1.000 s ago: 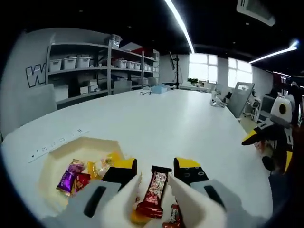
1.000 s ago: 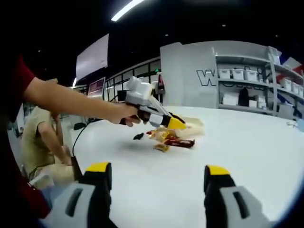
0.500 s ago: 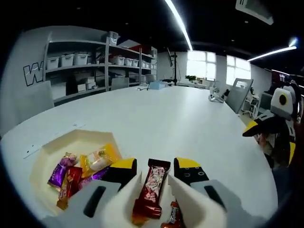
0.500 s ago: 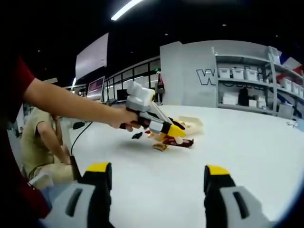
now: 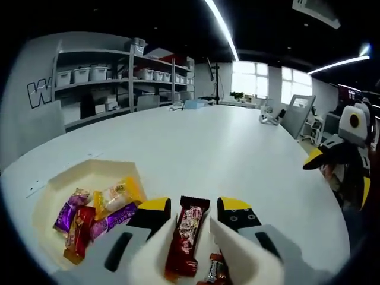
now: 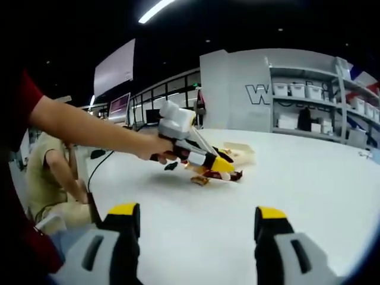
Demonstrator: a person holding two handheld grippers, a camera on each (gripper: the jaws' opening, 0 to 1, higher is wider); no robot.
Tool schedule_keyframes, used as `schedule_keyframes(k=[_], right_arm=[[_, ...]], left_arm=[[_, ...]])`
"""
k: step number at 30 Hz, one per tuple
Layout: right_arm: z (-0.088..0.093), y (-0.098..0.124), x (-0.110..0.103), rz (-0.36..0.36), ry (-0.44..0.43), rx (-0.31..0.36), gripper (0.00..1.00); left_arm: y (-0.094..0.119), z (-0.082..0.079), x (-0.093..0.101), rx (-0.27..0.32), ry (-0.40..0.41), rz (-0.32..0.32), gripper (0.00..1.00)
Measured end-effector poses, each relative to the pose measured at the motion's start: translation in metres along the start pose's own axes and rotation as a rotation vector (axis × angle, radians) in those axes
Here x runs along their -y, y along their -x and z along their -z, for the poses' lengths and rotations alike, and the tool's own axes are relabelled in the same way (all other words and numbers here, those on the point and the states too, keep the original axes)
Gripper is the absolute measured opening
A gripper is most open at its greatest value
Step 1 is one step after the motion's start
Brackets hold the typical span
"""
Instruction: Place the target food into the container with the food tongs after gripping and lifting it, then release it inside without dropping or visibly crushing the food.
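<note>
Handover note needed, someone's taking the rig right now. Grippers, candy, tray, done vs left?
Left gripper: jaws either side of the red candy bar, low over the table; whether it is clamped, cannot tell.
Right gripper: open, empty, held back above the table.
Tray: left of the left gripper, holding purple, red and yellow candies.
Another wrapped candy lies by the bar.
Done: several candies in tray.
Left: grip, lift, release bar in tray.

Right tongs point(image 6: 197, 228) agape – left tongs point(image 6: 218, 164) over candy bar point(image 6: 224, 175).
</note>
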State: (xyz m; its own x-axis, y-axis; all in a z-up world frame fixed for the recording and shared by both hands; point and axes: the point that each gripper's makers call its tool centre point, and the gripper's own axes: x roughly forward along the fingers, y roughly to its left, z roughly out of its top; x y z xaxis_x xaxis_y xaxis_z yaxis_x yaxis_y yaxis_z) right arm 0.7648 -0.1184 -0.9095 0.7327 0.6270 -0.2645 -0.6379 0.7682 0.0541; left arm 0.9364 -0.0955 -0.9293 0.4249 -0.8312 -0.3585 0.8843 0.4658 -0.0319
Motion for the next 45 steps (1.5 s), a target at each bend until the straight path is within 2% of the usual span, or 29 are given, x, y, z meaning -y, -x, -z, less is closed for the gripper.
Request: schedule_keyframes(k=[11,14,16,17,19,23,31,33,38,42,43,44,45], right_arm=[[-0.004,0.002,-0.003,0.0,0.0,0.01,0.77],[-0.003,0.002,-0.005,-0.002,0.005,0.007,0.76],[-0.003,0.003,-0.005,-0.003,0.003,0.007,0.76],[-0.003,0.003,-0.005,-0.002,0.002,0.007,0.76],[-0.002,0.003,-0.005,0.0,0.001,0.007,0.76],[-0.001,0.003,-0.005,0.0,-0.001,0.004,0.76],[-0.003,0.002,-0.01,-0.015,0.009,0.002,0.77],[-0.002,0.002,-0.011,-0.017,0.009,0.001,0.77],[0.0,0.002,-0.01,-0.018,0.007,-0.007,0.77],[-0.002,0.001,-0.006,-0.017,0.008,-0.002,0.77],[-0.003,0.001,-0.006,-0.017,0.008,-0.001,0.77],[-0.003,0.0,-0.006,-0.017,0.008,0.001,0.77],[-0.003,0.0,-0.006,-0.017,0.007,0.0,0.77]], left_arm=[[0.01,0.008,0.02,-0.015,0.016,0.011,0.29],[0.01,0.008,0.018,-0.008,0.044,-0.002,0.29],[0.01,0.008,0.02,-0.003,0.03,-0.001,0.28],[0.008,0.007,0.01,-0.003,0.033,-0.002,0.27],[0.007,0.007,0.009,0.01,0.02,0.012,0.25],[0.008,0.007,0.007,0.029,0.037,0.015,0.23],[0.005,0.005,0.006,0.019,0.047,-0.015,0.22],[0.005,0.002,0.003,0.027,0.075,-0.021,0.22],[0.009,-0.009,-0.002,0.05,0.081,-0.014,0.23],[0.012,-0.019,-0.006,0.053,0.064,-0.01,0.23],[0.014,-0.023,-0.006,0.06,0.055,-0.002,0.23],[0.015,-0.03,-0.003,0.07,0.044,0.034,0.23],[0.016,-0.033,-0.005,0.067,0.027,0.027,0.23]])
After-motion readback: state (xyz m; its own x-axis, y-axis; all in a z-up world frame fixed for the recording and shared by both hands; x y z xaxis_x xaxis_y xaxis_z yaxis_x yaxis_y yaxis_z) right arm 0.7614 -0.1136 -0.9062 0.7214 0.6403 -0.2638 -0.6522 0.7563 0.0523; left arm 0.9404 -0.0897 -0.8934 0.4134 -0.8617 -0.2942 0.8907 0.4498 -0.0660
